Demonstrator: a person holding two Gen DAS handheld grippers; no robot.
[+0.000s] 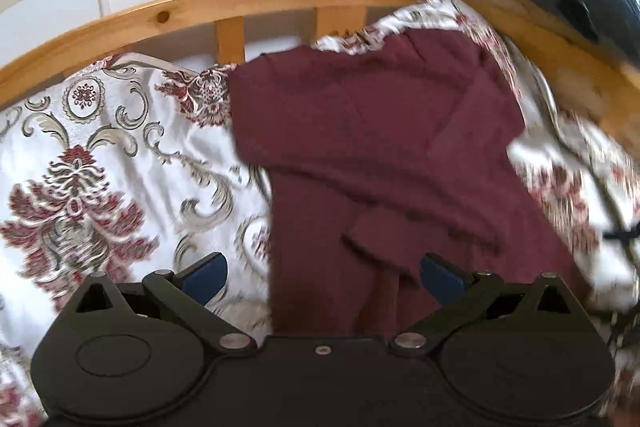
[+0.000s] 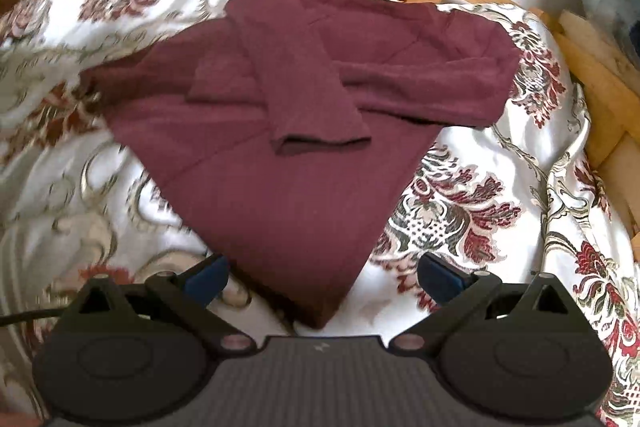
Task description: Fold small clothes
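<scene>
Both my left claw [image 1: 322,277] and right claw [image 2: 322,277] gape wide, empty; I should pinch the maroon knit sweater's [image 2: 280,155] near corner and fold it flat over the crossed sleeves.

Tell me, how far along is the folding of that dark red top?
Done: both sleeves of the maroon top lie folded in, crossed over its body on the patterned bedspread. In hand: nothing; the left gripper and right gripper are open, the right one above the top's near corner. Left: probably folding the body over into a compact bundle.
</scene>
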